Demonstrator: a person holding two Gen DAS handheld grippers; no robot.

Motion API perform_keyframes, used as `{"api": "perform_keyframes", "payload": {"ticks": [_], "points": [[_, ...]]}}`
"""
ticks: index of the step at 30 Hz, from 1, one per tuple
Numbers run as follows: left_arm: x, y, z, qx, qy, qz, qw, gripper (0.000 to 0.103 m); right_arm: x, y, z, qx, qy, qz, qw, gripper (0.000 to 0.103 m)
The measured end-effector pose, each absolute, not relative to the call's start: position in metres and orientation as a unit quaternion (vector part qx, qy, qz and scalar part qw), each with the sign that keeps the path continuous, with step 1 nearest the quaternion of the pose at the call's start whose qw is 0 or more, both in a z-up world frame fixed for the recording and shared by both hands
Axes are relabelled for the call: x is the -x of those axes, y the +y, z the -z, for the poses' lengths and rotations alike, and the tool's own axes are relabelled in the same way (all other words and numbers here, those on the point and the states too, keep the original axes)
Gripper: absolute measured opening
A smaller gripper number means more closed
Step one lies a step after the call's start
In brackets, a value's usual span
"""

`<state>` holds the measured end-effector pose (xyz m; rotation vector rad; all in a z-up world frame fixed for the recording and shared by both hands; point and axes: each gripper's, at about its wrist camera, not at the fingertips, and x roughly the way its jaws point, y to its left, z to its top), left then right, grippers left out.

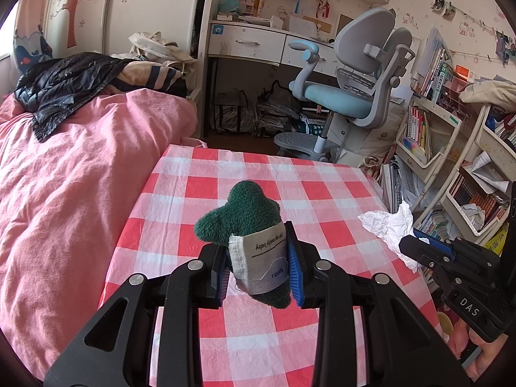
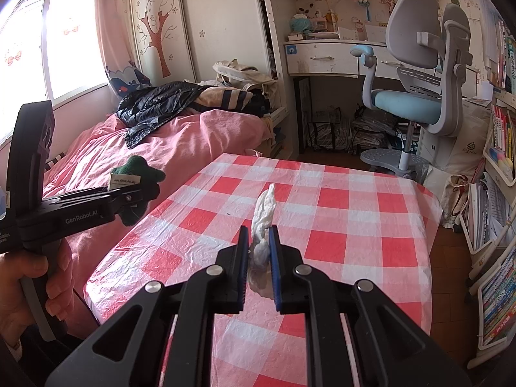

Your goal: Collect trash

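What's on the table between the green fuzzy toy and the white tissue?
Nothing: the checkered tablecloth between green plush toy and crumpled tissue is bare, shown in the left wrist view.

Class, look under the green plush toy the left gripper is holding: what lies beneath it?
Beneath the green plush toy lies the red-and-white checked tablecloth, with the toy held above it by the left gripper. The table under the cloth is covered, so it cannot be seen.

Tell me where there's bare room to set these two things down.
The checked tablecloth is bare ahead of both grippers, out to its far edge by the desk chair. The pink bedspread to the left is free too, short of the black jacket. The bookshelves on the right are crowded.
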<state>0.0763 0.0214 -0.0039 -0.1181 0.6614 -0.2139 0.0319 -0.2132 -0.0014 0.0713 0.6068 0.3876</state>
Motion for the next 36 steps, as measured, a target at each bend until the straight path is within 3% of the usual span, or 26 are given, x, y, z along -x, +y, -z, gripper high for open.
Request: {"api": "perform_keyframes", "payload": {"ticks": [22, 30, 36], "points": [[-0.058, 0.001, 0.005, 0.061, 0.310, 0.138, 0.939, 0.029, -0.012, -0.238, -0.020, -0.074, 0.265, -0.180, 0.944, 0.014], [-0.024, -0.051, -0.009, 0.060, 0.301, 0.222, 0.925, 0.029, 0.033, -0.295, -0.037, -0.084, 0.254, -0.158, 0.951, 0.014], [0.006, -0.133, -0.014, 0.013, 0.310, 0.302, 0.901, 0.029, 0.080, -0.378, -0.012, -0.095, 0.286, -0.088, 0.949, 0.014]]}}
